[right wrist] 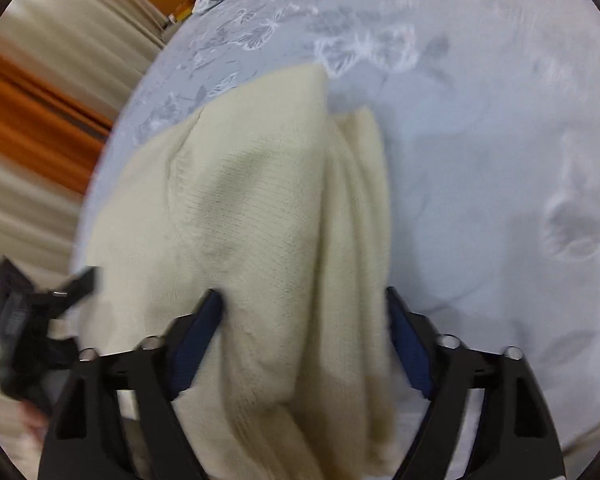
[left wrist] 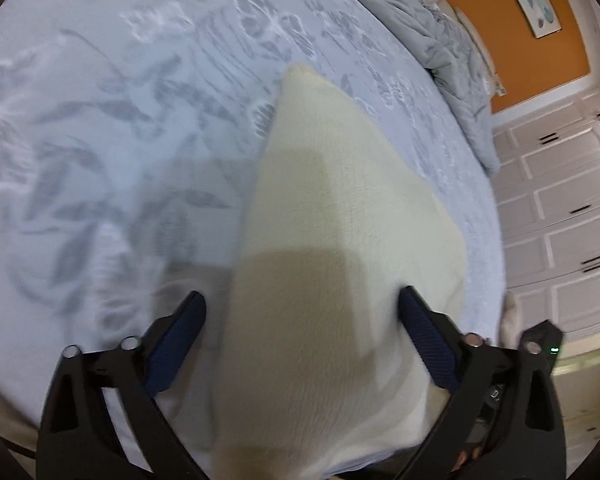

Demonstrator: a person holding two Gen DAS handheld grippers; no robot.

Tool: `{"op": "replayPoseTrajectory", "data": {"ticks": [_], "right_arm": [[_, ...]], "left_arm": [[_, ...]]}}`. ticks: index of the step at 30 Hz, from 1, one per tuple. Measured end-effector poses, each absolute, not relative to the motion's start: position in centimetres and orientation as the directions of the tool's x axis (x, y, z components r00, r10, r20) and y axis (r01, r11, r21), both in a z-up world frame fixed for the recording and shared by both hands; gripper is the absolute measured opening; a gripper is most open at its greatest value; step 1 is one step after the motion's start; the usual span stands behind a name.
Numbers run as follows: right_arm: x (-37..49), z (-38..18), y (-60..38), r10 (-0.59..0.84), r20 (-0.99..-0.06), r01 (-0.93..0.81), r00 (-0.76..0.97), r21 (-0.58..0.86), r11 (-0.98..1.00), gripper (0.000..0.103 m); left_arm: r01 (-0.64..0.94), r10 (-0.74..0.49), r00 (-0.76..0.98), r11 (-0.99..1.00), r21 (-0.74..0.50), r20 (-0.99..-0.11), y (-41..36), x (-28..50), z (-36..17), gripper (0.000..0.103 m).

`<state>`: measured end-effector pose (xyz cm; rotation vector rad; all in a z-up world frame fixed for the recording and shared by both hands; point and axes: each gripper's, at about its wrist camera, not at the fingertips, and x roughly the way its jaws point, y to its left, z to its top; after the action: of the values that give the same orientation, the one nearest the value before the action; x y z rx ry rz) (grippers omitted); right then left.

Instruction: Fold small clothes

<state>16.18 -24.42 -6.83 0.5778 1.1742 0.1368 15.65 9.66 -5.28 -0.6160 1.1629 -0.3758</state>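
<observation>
Fingers of the left hand-held gripper [left wrist: 302,308], black with blue ribbed pads, stood spread wide apart, and the cream knitted garment [left wrist: 332,240] ran between them and out over the bed; whether they actually pinched it I could not tell. Spread just as wide, the right hand-held gripper [right wrist: 302,304] likewise had the same cream knit bunched in thick folds between its fingers, grip also uncertain. Beneath the garment lay the pale blue bedspread with a grey leaf pattern [left wrist: 120,120]. Farther off, a rumpled grey duvet [left wrist: 428,40] was heaped at the head of the bed, near an orange wall [left wrist: 500,20] and white panelled cupboard doors [left wrist: 560,200]. Beige curtains [right wrist: 40,60] hung beyond the bed's other side.
</observation>
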Motion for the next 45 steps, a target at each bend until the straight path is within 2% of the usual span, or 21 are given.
{"op": "replayPoseTrajectory", "data": {"ticks": [3,6,11,14,15,17,18,20,22,23,24,27,28,29,30,31,33,35,38,40,45], "right_arm": [[16.2,-5.1,-24.3,0.404,-0.816,0.163,0.414,0.503,0.849,0.033],[15.5,0.0,-23.1,0.381,-0.769,0.051,0.513,0.470,0.881,0.031],[14.0,7.0,-23.5,0.318,-0.682,-0.026,0.658,0.402,0.915,0.032],[14.8,4.7,-25.2,0.268,-0.704,0.026,0.658,0.376,0.926,0.039],[15.6,2.6,-25.6,0.265,-0.740,0.058,0.618,0.379,0.924,0.041],[17.3,-3.4,-27.1,0.197,-0.863,0.193,0.465,0.315,0.929,0.038],[17.2,-4.2,-27.4,0.179,-0.873,0.214,0.453,0.301,0.929,0.040],[15.9,-2.8,-28.3,0.210,-0.823,0.214,0.528,0.368,0.905,0.044],[15.2,-1.2,-28.5,0.232,-0.790,0.188,0.567,0.398,0.898,0.058],[15.2,-1.2,-28.5,0.246,-0.789,0.179,0.563,0.407,0.896,0.067],[15.5,-1.5,-28.4,0.255,-0.797,0.178,0.548,0.408,0.895,0.068],[16.4,-4.9,-27.9,0.267,-0.854,0.211,0.446,0.390,0.896,0.065],[16.7,-6.2,-27.9,0.302,-0.856,0.221,0.419,0.419,0.881,0.061],[16.6,-6.7,-28.0,0.337,-0.838,0.235,0.429,0.464,0.854,0.046],[16.7,-6.2,-28.1,0.345,-0.829,0.226,0.440,0.474,0.851,0.036],[16.7,-4.9,-28.1,0.346,-0.819,0.213,0.458,0.479,0.851,0.034],[16.2,-2.6,-28.2,0.334,-0.798,0.173,0.501,0.471,0.865,0.030],[15.2,-1.8,-28.6,0.329,-0.780,0.139,0.533,0.464,0.875,0.033],[15.0,-5.6,-28.4,0.292,-0.844,0.156,0.450,0.397,0.904,0.046],[14.7,-4.3,-28.6,0.287,-0.833,0.179,0.473,0.410,0.894,0.046],[12.2,1.8,-26.1,0.064,-0.828,0.164,0.557,0.185,0.969,0.046]], "left_arm": [[0.020,-0.566,0.376,0.797,-0.604,-0.734,8.4,15.8,-3.9,0.060],[0.104,-0.570,0.436,0.801,-0.590,-0.697,7.7,15.7,-0.2,0.053],[0.223,-0.613,0.520,0.769,-0.598,-0.595,6.8,15.4,6.2,0.054],[0.246,-0.584,0.514,0.802,-0.544,-0.629,5.0,16.5,5.0,0.062],[0.234,-0.556,0.497,0.825,-0.514,-0.666,4.2,17.0,3.7,0.063],[0.185,-0.471,0.453,0.880,-0.437,-0.757,3.4,17.7,0.1,0.058],[0.170,-0.440,0.437,0.897,-0.408,-0.785,3.2,17.7,-1.2,0.058],[0.176,-0.482,0.477,0.872,-0.457,-0.735,4.2,16.6,-0.6,0.061],[0.178,-0.503,0.493,0.857,-0.484,-0.709,4.9,15.6,0.4,0.081],[0.177,-0.519,0.492,0.846,-0.503,-0.699,5.1,15.4,0.4,0.086],[0.168,-0.531,0.478,0.837,-0.520,-0.699,5.1,15.3,0.1,0.090],[0.101,-0.513,0.422,0.846,-0.523,-0.748,5.1,15.7,-2.4,0.089],[0.082,-0.519,0.392,0.842,-0.533,-0.759,5.1,15.7,-3.6,0.082],[0.084,-0.560,0.361,0.816,-0.572,-0.746,5.1,15.6,-4.5,0.072],[0.085,-0.569,0.359,0.809,-0.581,-0.740,5.1,15.3,-4.4,0.064],[0.097,-0.562,0.375,0.815,-0.572,-0.738,5.1,15.0,-3.9,0.057],[0.138,-0.544,0.386,0.833,-0.536,-0.745,4.7,14.6,-2.4,0.052],[0.166,-0.536,0.392,0.841,-0.515,-0.748,4.5,14.3,-1.9,0.052],[0.210,-0.488,0.378,0.873,-0.440,-0.787,3.4,14.2,-3.8,0.063],[0.215,-0.439,0.423,0.898,-0.383,-0.792,3.3,13.7,-3.3,0.068],[0.244,-0.322,0.529,0.944,-0.223,-0.785,2.3,10.4,0.9,0.068]]}}
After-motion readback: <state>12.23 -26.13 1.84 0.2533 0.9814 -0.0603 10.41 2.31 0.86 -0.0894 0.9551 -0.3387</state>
